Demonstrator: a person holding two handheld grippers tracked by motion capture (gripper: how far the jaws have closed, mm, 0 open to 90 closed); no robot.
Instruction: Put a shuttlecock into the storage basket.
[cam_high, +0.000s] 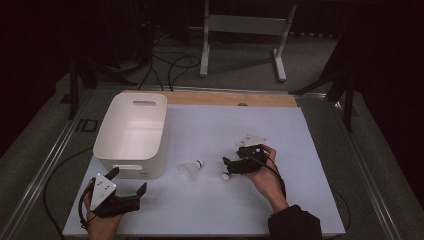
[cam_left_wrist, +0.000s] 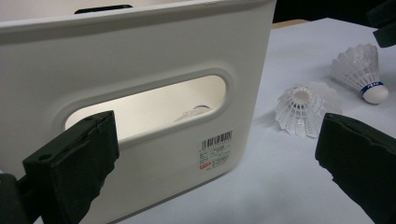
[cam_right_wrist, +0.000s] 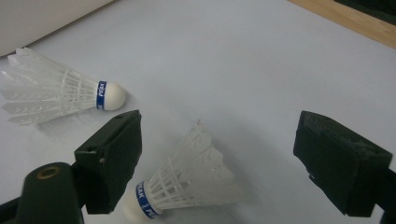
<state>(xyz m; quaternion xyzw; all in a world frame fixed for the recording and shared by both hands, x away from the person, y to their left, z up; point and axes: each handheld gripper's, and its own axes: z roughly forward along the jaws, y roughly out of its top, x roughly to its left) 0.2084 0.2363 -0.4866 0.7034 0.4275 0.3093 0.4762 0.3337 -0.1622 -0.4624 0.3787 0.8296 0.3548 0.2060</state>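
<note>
high view – layout: white bin (cam_high: 131, 134) at left of the pale table (cam_high: 225, 210), wooden strip (cam_high: 235, 98) along the far edge.
high view – shuttlecocks: one shuttlecock (cam_high: 190, 169) lies on the table just right of the bin; a second shuttlecock (cam_high: 226, 175) shows as a white cork tip at the right gripper (cam_high: 235, 166).
high view – left gripper (cam_high: 131, 184): near corner of the bin, jaws spread wide, nothing between them.
high view – right gripper: jaw gap too small here to tell.
left gripper view – extra detail: bin's handle slot (cam_left_wrist: 149, 105) fills the frame, barcode label (cam_left_wrist: 215, 149) below it; through the slot a third shuttlecock (cam_left_wrist: 194, 112) lies inside the bin.
left gripper view – jaws: far apart, bin wall ahead between them, not touching it.
left gripper view – table: both loose shuttlecocks (cam_left_wrist: 306, 107) (cam_left_wrist: 362, 72) lie to the right of the bin.
right gripper view – jaws: wide apart, straddling the nearer shuttlecock (cam_right_wrist: 187, 179), which lies on its side, cork near the left jaw, not pinched.
right gripper view – other shuttlecock (cam_right_wrist: 60, 99): lies beyond the left jaw, blue band on cork, clear of the gripper.
</note>
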